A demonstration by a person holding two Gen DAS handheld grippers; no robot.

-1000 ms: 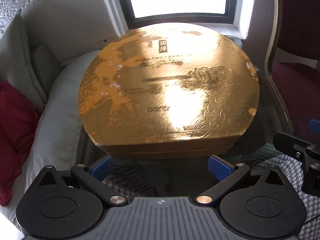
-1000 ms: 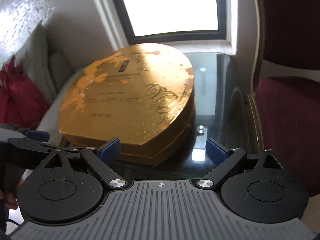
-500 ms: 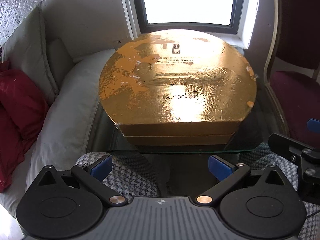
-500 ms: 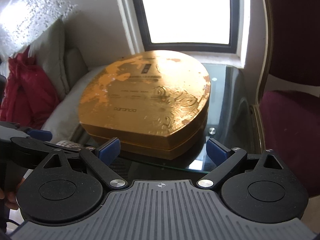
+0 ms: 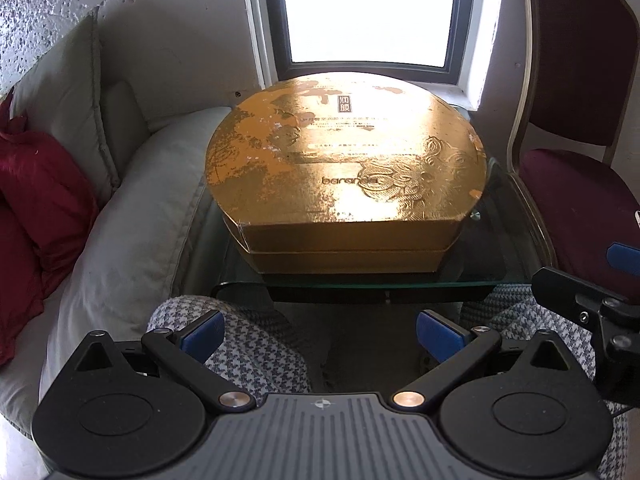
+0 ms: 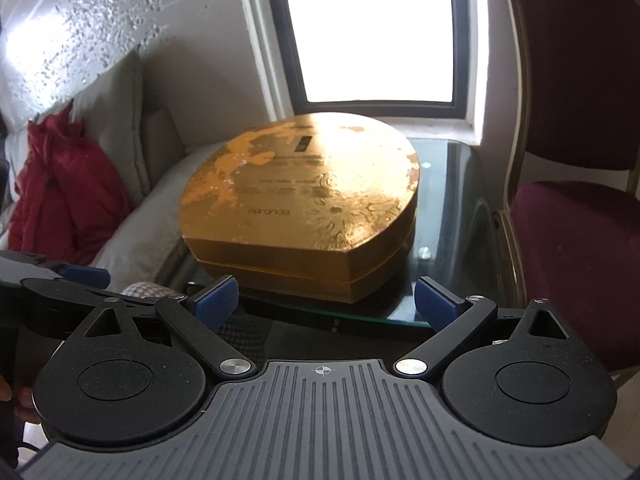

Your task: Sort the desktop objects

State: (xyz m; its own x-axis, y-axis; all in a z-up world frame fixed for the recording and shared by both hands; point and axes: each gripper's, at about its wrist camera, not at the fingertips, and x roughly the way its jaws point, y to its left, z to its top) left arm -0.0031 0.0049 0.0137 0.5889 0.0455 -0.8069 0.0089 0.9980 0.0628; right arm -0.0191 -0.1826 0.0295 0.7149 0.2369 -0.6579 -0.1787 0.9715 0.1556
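Centrally, one gold box (image 5: 346, 176) sits lid-on upon the glass surface (image 5: 508, 240), its contents hidden. Its flat straight side faces the claws and its rounded end points to the window (image 5: 368, 12). Both claws hang short of the near surface edge, apart from the box: left claw (image 5: 318, 334) wide and empty, right claw (image 6: 326, 302) wide and empty. One maroon chair (image 5: 580, 184) stands right, one red cushion (image 5: 36, 200) lies left.

The box (image 5: 346, 176) is mottled gold with embossed swirls, the chair (image 5: 576, 128) dark maroon in a pale gold frame, the cushion (image 5: 36, 200) deep red, the trousers (image 5: 244, 344) blue-and-white houndstooth, and both grippers' pads (image 5: 202, 330) blue on black bodies
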